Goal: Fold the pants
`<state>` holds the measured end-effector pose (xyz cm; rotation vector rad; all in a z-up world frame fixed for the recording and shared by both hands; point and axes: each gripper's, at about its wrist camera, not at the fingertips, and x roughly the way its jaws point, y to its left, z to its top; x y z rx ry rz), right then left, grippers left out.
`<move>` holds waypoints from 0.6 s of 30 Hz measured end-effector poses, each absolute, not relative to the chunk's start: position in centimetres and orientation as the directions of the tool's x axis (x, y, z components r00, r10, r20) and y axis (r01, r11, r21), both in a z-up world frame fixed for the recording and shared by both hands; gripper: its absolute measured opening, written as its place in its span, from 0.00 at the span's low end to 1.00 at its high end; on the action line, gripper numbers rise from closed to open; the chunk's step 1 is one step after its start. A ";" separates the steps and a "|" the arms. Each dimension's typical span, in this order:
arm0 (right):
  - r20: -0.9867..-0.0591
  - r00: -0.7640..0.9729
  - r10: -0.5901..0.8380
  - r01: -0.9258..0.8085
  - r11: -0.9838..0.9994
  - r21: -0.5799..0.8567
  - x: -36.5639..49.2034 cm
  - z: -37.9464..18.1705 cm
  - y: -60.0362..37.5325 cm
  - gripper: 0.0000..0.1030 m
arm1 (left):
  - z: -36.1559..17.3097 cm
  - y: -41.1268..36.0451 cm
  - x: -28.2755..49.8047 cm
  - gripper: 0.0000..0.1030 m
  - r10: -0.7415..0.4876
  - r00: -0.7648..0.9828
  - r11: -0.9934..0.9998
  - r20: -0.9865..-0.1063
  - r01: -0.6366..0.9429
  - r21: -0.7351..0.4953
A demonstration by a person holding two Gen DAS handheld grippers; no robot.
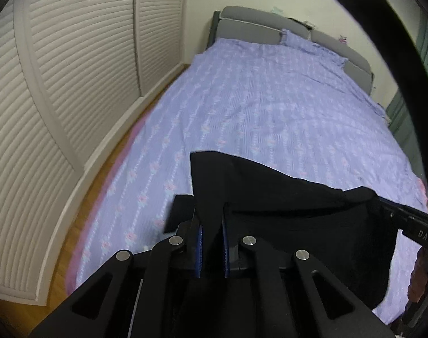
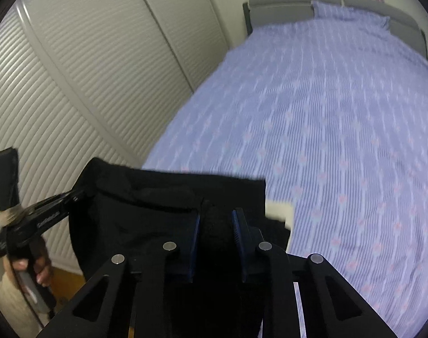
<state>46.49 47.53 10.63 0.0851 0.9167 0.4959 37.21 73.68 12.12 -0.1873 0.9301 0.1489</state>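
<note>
Jaws of both grippers clamp black pants [image 1: 284,205]; "DAS" on right gripper [image 1: 394,211].

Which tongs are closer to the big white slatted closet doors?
Left. The left tongs, pinching the black pants, are on the side toward the closet doors. The right tongs, also pinching the pants, are farther out over the purple bed.

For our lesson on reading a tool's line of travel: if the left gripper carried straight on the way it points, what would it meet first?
The left gripper is already shut on the black pants, so that cloth comes first. Beyond it, probably the purple bedspread, though depth is hard to judge.
</note>
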 end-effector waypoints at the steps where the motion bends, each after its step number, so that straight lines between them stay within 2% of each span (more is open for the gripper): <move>1: -0.745 0.505 0.436 -0.368 0.890 0.271 47.4 10.2 47.9 0.23 | 11.5 73.9 37.8 0.12 0.054 0.576 0.973 -0.815 -0.214 -0.087; 5: -0.794 0.480 0.373 -0.377 0.905 0.198 49.6 7.6 49.8 0.23 | 7.9 74.0 40.0 0.12 0.119 0.497 0.976 -0.859 -0.216 0.010; 8: -0.805 0.488 0.337 -0.375 0.914 0.155 49.9 6.9 50.1 0.31 | 7.0 73.7 40.2 0.18 0.134 0.483 0.976 -0.866 -0.215 0.031; 9: -0.807 0.492 0.326 -0.368 0.918 0.146 49.9 6.9 50.0 0.34 | 7.2 73.7 40.2 0.24 0.149 0.483 0.975 -0.863 -0.217 0.047; 10: -0.811 0.488 0.322 -0.365 0.920 0.146 49.9 6.9 49.9 0.37 | 7.4 73.5 40.0 0.36 0.172 0.480 0.973 -0.860 -0.222 0.070; 11: -0.817 0.479 0.323 -0.362 0.920 0.151 50.0 6.9 49.8 0.39 | 7.8 73.4 39.9 0.41 0.196 0.479 0.969 -0.856 -0.228 0.095; 13: -0.824 0.470 0.315 -0.348 0.924 0.155 50.2 7.2 49.4 0.49 | 8.9 73.5 39.3 0.52 0.238 0.496 0.961 -0.835 -0.247 0.128; 18: -0.816 0.483 0.317 -0.333 0.929 0.164 49.1 8.4 48.6 0.56 | 11.9 72.7 36.6 0.57 0.288 0.538 0.948 -0.792 -0.278 0.155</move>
